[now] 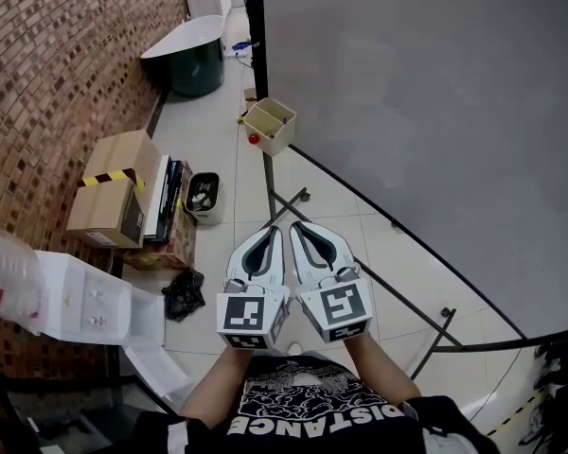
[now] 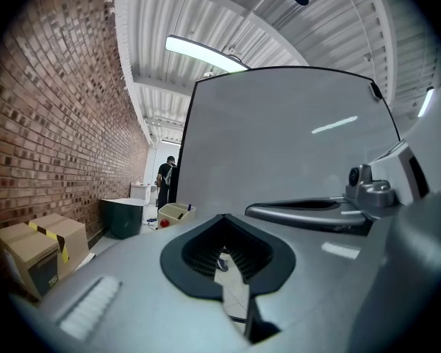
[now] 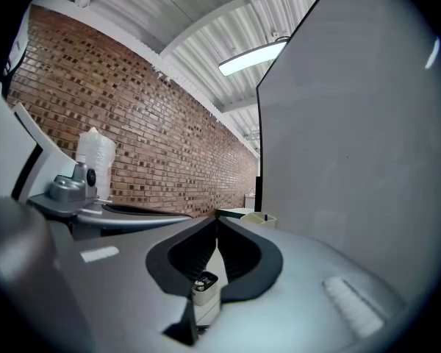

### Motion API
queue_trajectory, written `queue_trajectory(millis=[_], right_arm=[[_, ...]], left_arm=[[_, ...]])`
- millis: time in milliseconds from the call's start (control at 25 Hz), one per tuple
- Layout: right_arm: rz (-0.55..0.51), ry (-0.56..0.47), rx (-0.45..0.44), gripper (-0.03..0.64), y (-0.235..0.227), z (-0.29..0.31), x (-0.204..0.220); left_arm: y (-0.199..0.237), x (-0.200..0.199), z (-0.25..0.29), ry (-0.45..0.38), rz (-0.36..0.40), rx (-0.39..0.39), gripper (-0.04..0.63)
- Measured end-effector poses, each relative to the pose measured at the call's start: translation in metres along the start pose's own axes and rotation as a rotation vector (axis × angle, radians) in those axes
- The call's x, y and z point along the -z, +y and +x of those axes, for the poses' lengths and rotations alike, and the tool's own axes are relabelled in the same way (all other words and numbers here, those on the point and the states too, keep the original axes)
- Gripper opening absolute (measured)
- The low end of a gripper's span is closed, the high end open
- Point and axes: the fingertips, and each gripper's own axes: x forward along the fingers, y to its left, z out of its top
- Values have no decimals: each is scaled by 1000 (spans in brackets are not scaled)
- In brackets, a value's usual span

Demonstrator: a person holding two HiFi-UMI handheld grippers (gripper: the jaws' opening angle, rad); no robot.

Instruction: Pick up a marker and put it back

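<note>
Left gripper [image 1: 273, 235] and right gripper [image 1: 299, 231]: fingers pressed together, holding nothing. What looks like a marker [image 2: 189, 207] upright in beige tray [image 1: 275, 134], well ahead of fingers. Probably light, stiff, slick; best pinched mid-barrel.

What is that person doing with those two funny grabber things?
A person is holding a grabber in each hand, side by side and low over the floor. The left claw and the right claw are both shut and hold nothing. They point toward a beige box at the foot of a whiteboard.
</note>
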Motion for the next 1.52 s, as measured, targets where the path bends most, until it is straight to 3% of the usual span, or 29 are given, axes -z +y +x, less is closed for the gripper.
queue_trajectory(millis=[520, 1000, 1520], right_arm=[[1, -1, 7, 0, -28, 52, 2], [0, 24, 55, 0, -75, 133, 2], [1, 45, 117, 12, -110, 197, 14]], left_arm=[[29, -7, 53, 6, -5, 0, 6], [73, -14, 140, -2, 8, 58, 6], [106, -14, 180, 12, 4, 104, 6]])
